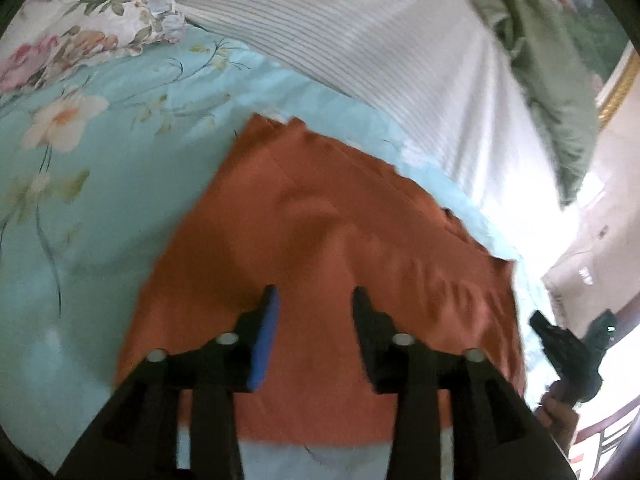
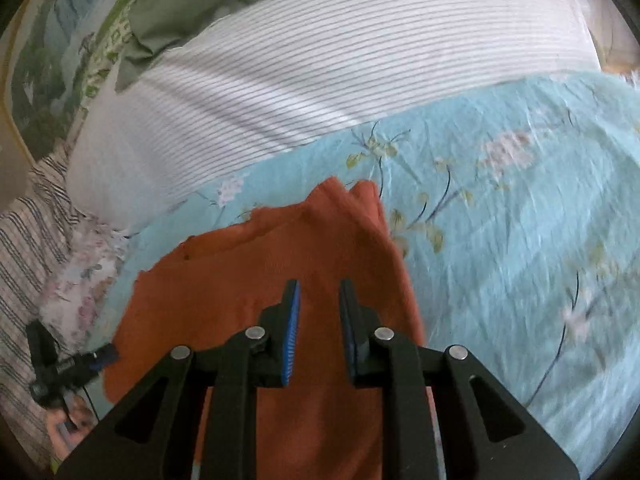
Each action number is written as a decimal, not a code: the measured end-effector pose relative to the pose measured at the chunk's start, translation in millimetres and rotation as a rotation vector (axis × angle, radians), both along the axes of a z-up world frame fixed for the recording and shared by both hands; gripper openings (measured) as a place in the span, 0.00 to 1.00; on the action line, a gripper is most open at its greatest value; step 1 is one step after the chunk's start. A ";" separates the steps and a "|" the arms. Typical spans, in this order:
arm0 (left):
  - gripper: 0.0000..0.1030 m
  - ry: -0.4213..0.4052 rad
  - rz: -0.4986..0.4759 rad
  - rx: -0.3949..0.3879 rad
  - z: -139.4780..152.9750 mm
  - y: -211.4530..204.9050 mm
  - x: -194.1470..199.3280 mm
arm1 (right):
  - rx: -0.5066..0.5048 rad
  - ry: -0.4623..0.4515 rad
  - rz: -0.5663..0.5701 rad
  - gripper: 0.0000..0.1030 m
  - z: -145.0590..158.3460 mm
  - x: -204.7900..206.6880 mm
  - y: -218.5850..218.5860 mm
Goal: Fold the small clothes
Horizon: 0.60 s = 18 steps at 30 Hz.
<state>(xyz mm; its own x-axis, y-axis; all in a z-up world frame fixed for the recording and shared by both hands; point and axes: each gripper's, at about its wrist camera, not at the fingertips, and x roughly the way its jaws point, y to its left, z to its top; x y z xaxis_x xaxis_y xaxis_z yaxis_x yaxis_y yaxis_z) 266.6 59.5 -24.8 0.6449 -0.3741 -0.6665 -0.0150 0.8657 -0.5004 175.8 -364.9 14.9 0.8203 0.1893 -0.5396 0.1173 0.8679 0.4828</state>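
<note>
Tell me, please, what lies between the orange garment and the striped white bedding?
A band of light blue floral sheet separates the orange garment from the striped bedding; both wrist views show it.

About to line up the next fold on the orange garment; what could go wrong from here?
1. Neither the left tool nor the right tool holds the orange garment, so its loose far corner may unfold.
2. The blue floral sheet under it is soft; a low pinch could catch it too.
</note>
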 end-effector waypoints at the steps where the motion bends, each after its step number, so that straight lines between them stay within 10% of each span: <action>1: 0.46 -0.005 -0.008 -0.019 -0.1 -3.5 -10.7 | 0.022 -0.002 0.010 0.25 -2.5 -6.0 6.1; 4: 0.48 0.006 -0.027 -0.090 -7.4 -10.7 -43.9 | 0.078 0.001 0.047 0.48 -13.6 -24.0 26.1; 18: 0.53 0.097 0.075 -0.255 -56.1 1.0 -82.3 | 0.173 0.046 0.136 0.49 -32.6 -70.2 78.3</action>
